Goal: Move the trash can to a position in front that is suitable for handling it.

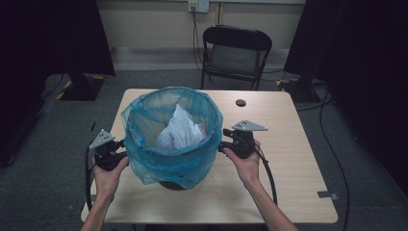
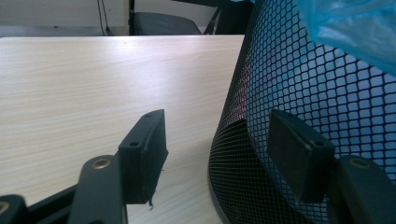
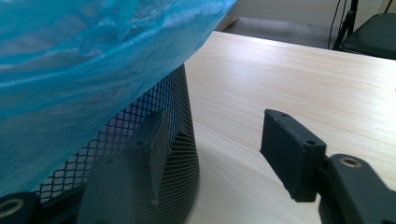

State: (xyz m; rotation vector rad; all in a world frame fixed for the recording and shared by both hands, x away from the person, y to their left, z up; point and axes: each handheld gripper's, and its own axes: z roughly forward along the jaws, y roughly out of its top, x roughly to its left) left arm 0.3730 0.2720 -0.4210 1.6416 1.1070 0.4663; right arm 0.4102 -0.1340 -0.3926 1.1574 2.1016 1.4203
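Blue bag (image 1: 168,161) lines black mesh bin (image 2: 289,93), bin standing mid-table (image 1: 288,192), bag rim folded over top. White crumpled bags (image 1: 183,130) inside. Left gripper (image 1: 115,153) at bin's left side, jaws part open, nothing clamped; one jaw against mesh wall, other over bare wood. Right gripper (image 1: 226,144) at bin's right side, jaws part open, one close beside mesh below bag's hem. Chair (image 1: 235,50) beyond table.

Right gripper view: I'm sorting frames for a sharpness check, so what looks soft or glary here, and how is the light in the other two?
Right gripper view: the near jaw by the mesh bin is blurred, and the blue bag shows soft sheen. Left gripper view: the mesh is crisp, with pale glare across the table. High view: the room is dim and dark at the sides, while the tabletop is evenly lit.
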